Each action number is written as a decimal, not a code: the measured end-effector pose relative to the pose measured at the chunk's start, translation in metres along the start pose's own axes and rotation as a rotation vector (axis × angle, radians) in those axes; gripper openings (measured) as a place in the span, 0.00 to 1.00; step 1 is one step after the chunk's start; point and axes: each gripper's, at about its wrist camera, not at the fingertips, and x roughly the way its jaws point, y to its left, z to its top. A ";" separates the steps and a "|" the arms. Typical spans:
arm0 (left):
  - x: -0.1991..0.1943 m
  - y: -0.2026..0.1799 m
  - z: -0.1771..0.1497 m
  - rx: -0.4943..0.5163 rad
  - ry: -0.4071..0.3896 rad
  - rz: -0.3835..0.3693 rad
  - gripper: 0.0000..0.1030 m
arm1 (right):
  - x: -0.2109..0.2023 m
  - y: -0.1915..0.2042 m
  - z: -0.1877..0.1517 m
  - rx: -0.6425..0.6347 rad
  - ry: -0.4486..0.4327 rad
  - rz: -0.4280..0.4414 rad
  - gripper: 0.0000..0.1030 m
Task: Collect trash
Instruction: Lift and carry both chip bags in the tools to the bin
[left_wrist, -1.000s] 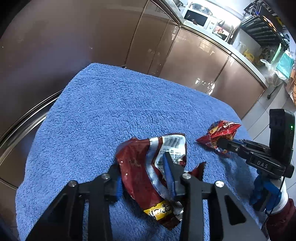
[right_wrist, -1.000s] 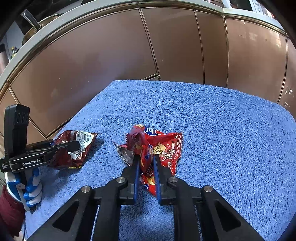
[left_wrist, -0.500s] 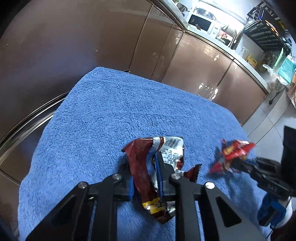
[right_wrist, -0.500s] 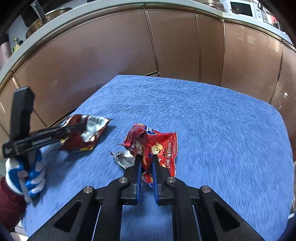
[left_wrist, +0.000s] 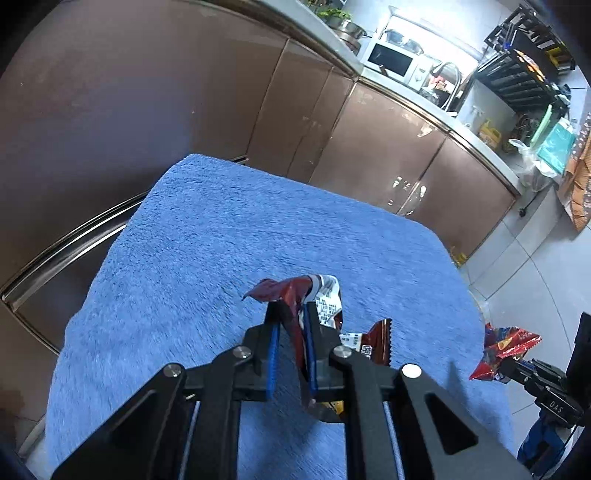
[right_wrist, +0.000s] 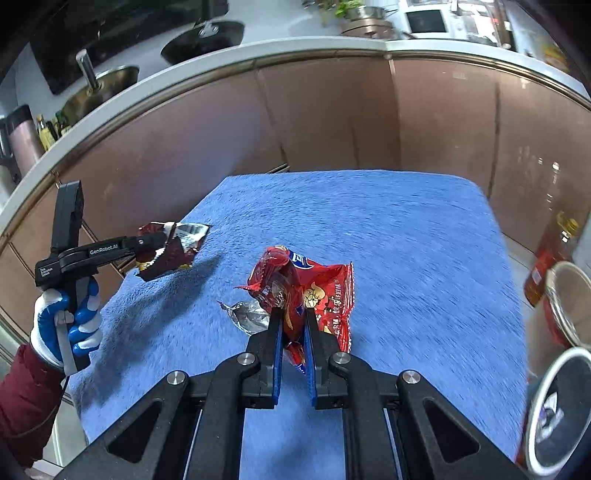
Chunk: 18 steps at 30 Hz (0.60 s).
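With both wrappers pinched and lifted, I have the collecting half of the job in hand. My left hand-held gripper (left_wrist: 291, 314) is closed down on the dark red wrapper (left_wrist: 321, 295), its blue pads squeezing a fold near the middle so the crumpled foil hangs to either side and does not slip. My right hand-held gripper (right_wrist: 293, 317) is closed the same way on the bright red snack bag (right_wrist: 317, 291), gripped low on its edge, with a silvery torn flap (right_wrist: 245, 314) sticking out at the left. Both pieces look clear of the blue towel (right_wrist: 406, 240) covering the tabletop, though from the right wrist view I cannot tell whether the bag's lower edge is quite off it. I hold them apart, one each side, so they do not tangle. At my right edge stand paper cups (right_wrist: 565, 302), possibly more rubbish or somewhere to drop this; I see no bin, so I judge that carrying both off comes next.
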 end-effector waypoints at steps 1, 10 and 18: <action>-0.004 -0.004 -0.002 0.002 0.000 -0.005 0.11 | -0.007 -0.003 -0.003 0.009 -0.008 -0.005 0.10; -0.034 -0.047 -0.020 0.050 -0.001 -0.058 0.11 | -0.082 -0.032 -0.030 0.103 -0.124 -0.080 0.10; -0.050 -0.117 -0.024 0.153 -0.007 -0.124 0.11 | -0.141 -0.065 -0.057 0.184 -0.226 -0.167 0.10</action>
